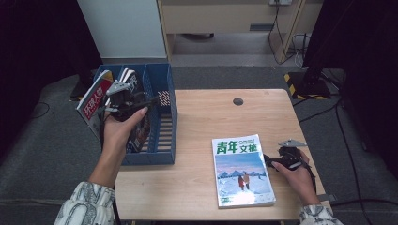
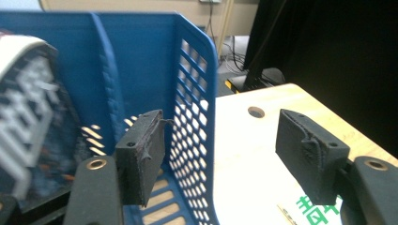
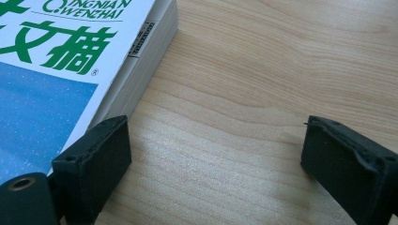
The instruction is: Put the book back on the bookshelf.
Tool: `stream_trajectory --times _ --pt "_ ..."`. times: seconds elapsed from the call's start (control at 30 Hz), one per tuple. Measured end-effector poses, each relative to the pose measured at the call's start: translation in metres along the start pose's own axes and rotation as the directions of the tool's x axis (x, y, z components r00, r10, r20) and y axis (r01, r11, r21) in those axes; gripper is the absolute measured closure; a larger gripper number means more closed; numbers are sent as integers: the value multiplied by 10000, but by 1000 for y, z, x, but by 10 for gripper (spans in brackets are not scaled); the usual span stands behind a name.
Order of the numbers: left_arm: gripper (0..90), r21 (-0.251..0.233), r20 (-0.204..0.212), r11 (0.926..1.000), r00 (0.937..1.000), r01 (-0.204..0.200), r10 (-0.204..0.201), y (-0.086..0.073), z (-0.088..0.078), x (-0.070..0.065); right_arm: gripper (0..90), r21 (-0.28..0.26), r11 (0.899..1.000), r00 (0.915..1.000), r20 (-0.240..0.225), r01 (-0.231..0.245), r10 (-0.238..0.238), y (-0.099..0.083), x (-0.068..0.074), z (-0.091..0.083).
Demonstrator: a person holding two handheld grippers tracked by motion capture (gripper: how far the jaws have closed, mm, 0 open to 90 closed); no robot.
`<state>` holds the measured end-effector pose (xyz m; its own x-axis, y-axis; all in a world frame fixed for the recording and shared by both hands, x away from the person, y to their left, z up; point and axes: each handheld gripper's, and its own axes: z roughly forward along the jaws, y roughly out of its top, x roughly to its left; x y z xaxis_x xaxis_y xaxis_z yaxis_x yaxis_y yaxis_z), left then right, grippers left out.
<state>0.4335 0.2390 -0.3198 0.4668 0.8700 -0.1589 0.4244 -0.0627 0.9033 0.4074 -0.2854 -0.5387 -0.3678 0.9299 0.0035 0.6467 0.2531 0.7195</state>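
The thick white-and-blue paperback magazine (image 1: 243, 171) lay flat on the wooden table, well right of the blue plastic file rack (image 1: 162, 123) — the right gripper (image 1: 271, 161), jaws wide and empty, sat just beside its right edge, nearer than the wide-open left gripper (image 1: 152, 99) at the rack.

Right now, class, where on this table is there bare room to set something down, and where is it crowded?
Free: the wood between the blue file rack and the magazine, and the far strip around the cable hole. Crowded: the rack's left slots, packed with magazines, and the near right edge by the right gripper.
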Motion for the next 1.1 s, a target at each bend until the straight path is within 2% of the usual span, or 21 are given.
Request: stream_trajectory --times 0.33,0.73,1.1 --pt "294 386 464 9992 9989 -130 112 -23 28 -19 88 -1 10000 10000 -2 0 0 0 0 0" --pt "280 922 814 9956 9966 -185 109 -48 50 -31 88 -4 10000 10000 -1 -47 47 0 0 0" --pt "272 1268 1453 9909 9890 -451 264 -65 68 -59 88 -1 10000 10000 2 -46 46 0 0 0"
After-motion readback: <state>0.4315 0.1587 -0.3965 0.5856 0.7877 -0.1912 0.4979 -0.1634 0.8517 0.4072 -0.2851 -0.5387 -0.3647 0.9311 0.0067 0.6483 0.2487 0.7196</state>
